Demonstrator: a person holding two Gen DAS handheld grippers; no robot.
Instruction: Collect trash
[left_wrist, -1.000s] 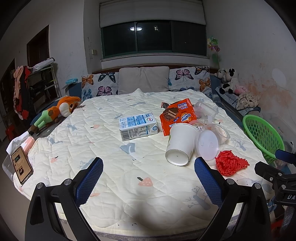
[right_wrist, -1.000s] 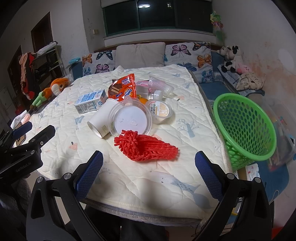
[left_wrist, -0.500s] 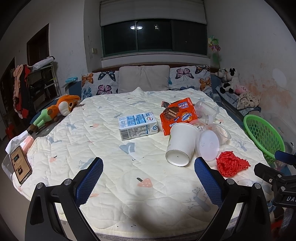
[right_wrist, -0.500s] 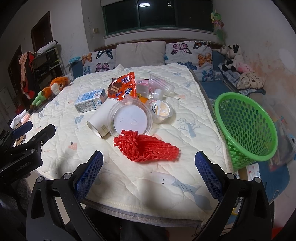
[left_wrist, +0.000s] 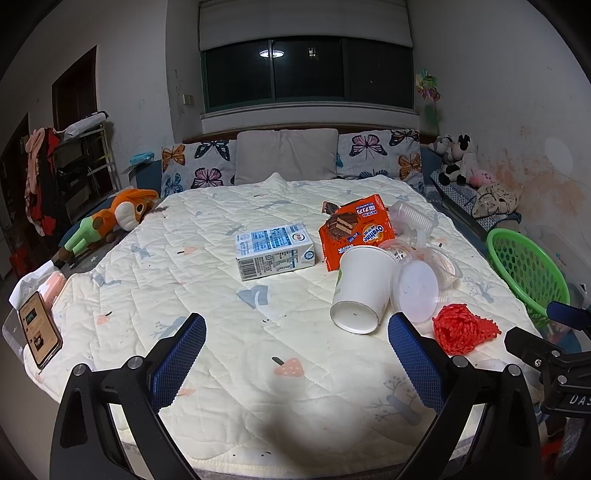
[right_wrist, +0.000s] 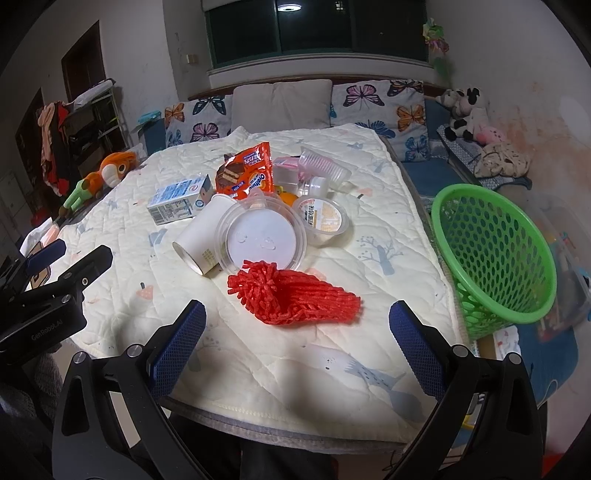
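Trash lies on the quilted bed (left_wrist: 192, 280): a red foam net (right_wrist: 295, 297) (left_wrist: 463, 328), a white paper cup on its side (left_wrist: 364, 291) (right_wrist: 203, 238), a clear plastic lid (right_wrist: 264, 238), a pudding cup (right_wrist: 323, 219), an orange wafer wrapper (left_wrist: 356, 229) (right_wrist: 245, 173), a blue-white milk carton (left_wrist: 275, 249) (right_wrist: 179, 199) and clear cups (right_wrist: 321, 170). A green mesh basket (right_wrist: 495, 258) (left_wrist: 524, 273) stands right of the bed. My left gripper (left_wrist: 295, 365) is open and empty over the near bed edge. My right gripper (right_wrist: 297, 362) is open and empty, just short of the red net.
A phone (left_wrist: 38, 332) lies at the bed's left corner. An orange plush toy (left_wrist: 110, 219) lies at the left side. Butterfly pillows (left_wrist: 291, 158) line the headboard. Plush toys (right_wrist: 476, 125) sit on a bench at the right wall. A clothes rack (left_wrist: 55, 173) stands far left.
Both grippers have drifted slightly forward toward the bed. The trash sits a little nearer in the views. Nothing was taken hold of.
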